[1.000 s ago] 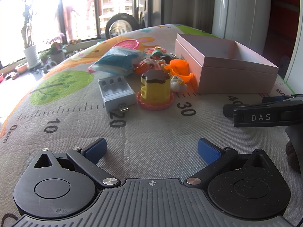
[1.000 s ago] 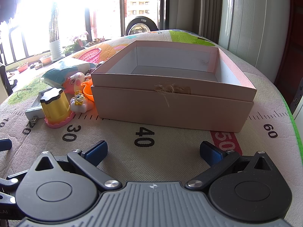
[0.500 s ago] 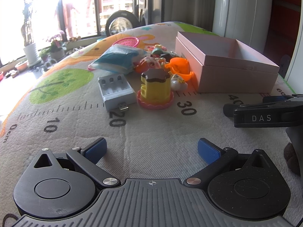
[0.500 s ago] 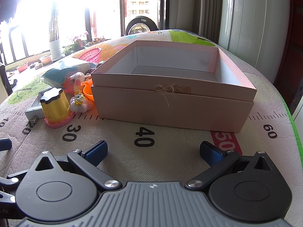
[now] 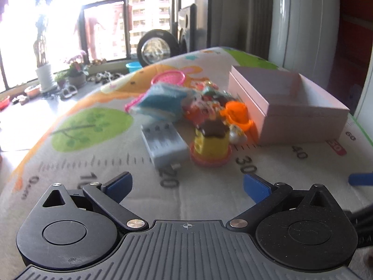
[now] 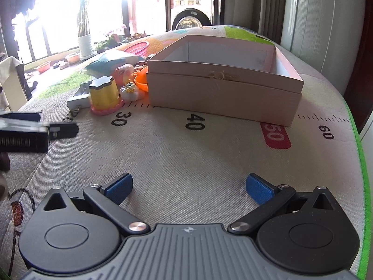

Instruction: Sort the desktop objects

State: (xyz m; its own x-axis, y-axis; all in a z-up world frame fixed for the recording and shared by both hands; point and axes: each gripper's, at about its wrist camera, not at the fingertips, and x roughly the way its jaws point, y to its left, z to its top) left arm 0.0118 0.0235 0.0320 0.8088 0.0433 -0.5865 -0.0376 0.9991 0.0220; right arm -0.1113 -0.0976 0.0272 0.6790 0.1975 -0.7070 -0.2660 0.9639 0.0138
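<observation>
An open pink box [image 6: 223, 86] stands on the play mat; it also shows in the left wrist view [image 5: 291, 107]. Left of it lies a pile of small objects: a yellow pudding toy [image 5: 211, 143] [image 6: 103, 95], a grey battery charger [image 5: 164, 143], an orange cup [image 5: 236, 112] [image 6: 141, 79], a small white duck [image 6: 130, 91], a pink pig toy [image 6: 123, 71] and a blue packet [image 5: 160, 102]. My left gripper [image 5: 187, 184] is open and empty, above the mat short of the charger. My right gripper [image 6: 188, 186] is open and empty, short of the box.
A pink basket [image 5: 169, 78] lies behind the pile. The mat [image 6: 186, 154] has a printed ruler and a green right edge. The left gripper's body [image 6: 28, 131] shows at the left of the right wrist view. Windows, plants and a curtain stand beyond.
Both grippers have risen and drawn back from the mat, so the objects and box look farther away. The left view is motion-blurred. Both grippers stay open.
</observation>
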